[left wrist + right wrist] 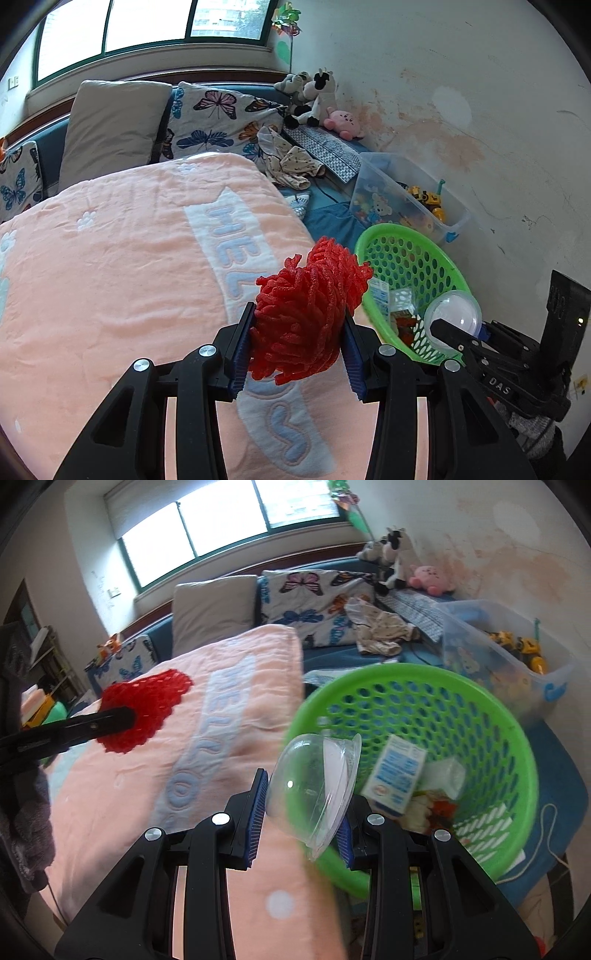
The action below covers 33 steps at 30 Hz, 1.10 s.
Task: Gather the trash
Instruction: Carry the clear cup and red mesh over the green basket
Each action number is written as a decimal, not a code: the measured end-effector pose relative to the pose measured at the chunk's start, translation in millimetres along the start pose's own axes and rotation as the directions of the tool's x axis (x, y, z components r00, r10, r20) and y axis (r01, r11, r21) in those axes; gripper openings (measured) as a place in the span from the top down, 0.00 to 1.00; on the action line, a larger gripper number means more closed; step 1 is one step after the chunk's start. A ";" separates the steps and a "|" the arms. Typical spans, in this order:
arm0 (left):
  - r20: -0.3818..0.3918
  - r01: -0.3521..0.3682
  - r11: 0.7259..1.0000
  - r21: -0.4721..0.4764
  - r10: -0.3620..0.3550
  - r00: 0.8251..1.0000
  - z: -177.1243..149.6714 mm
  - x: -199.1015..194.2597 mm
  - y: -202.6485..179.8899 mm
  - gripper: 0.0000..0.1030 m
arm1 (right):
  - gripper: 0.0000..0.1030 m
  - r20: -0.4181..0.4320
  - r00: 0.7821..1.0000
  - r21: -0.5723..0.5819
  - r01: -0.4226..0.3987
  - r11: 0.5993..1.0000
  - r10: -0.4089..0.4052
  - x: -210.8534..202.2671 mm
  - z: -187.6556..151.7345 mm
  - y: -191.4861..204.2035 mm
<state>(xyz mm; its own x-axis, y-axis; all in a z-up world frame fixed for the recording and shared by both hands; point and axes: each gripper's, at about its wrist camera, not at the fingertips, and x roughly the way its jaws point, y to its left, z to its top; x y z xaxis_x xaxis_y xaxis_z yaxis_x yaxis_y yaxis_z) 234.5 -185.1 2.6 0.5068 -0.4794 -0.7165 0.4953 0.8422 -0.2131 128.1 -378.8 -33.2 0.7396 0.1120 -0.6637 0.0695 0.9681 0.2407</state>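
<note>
My left gripper [299,332] is shut on a crumpled red foam net [310,306], held above the pink blanket [110,258] just left of the green basket [410,258]. In the right wrist view the same red net [144,709] shows at the left, clamped by the left gripper's black finger. My right gripper [301,801] is shut on a clear plastic dome cup [314,786], at the near left rim of the green basket [480,709]. The basket holds a small blue-and-white carton [395,775] and other scraps. From the left wrist view the dome cup [454,314] hangs over the basket's near rim.
The basket sits on a blue bed between the pink blanket and a clear toy box [517,657]. Butterfly pillows [214,118], a crumpled cloth [291,166] and plush toys [314,96] lie at the back under the window. A stained wall [480,110] runs along the right.
</note>
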 end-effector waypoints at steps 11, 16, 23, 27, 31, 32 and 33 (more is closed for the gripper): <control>-0.009 0.031 0.998 0.053 -0.031 0.999 9.3 13.0 -33.7 0.59 | 0.61 -0.019 0.996 0.085 0.089 0.992 -0.088 0.9 -3.2 -51.7; -0.017 0.044 0.996 0.076 -0.043 0.999 11.9 19.5 -48.3 0.59 | 0.61 -0.020 0.995 0.113 0.100 0.989 -0.098 -2.5 -6.7 -63.1; -0.044 0.074 0.993 0.097 -0.070 0.997 10.9 34.9 -69.2 0.59 | 0.53 0.000 0.995 0.121 0.100 0.988 -0.101 -20.1 -10.8 -68.2; -0.064 0.090 0.991 0.101 -0.084 0.994 7.9 44.6 -81.9 0.59 | 0.43 0.018 0.995 0.127 0.099 0.987 -0.103 -31.8 -14.4 -70.3; -0.086 0.099 0.989 0.113 -0.089 0.992 3.0 56.0 -95.4 0.59 | 0.40 0.027 0.994 0.133 0.099 0.986 -0.104 -40.7 -19.9 -72.5; -0.091 0.100 0.988 0.114 -0.089 0.992 2.2 59.0 -98.1 0.59 | 0.39 0.027 0.994 0.134 0.100 0.986 -0.105 -41.8 -21.2 -73.1; -0.095 0.101 0.988 0.116 -0.090 0.991 1.7 61.1 -99.6 0.59 | 0.36 0.026 0.994 0.134 0.102 0.986 -0.106 -42.4 -21.9 -73.7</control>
<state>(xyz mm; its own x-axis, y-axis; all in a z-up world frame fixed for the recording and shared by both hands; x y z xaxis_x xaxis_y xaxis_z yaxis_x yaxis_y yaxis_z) 217.3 -298.7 -18.9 0.3913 -0.5276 -0.7540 0.6224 0.7552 -0.2055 77.0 -450.1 -38.4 0.7452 0.0026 -0.6669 0.2337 0.9356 0.2648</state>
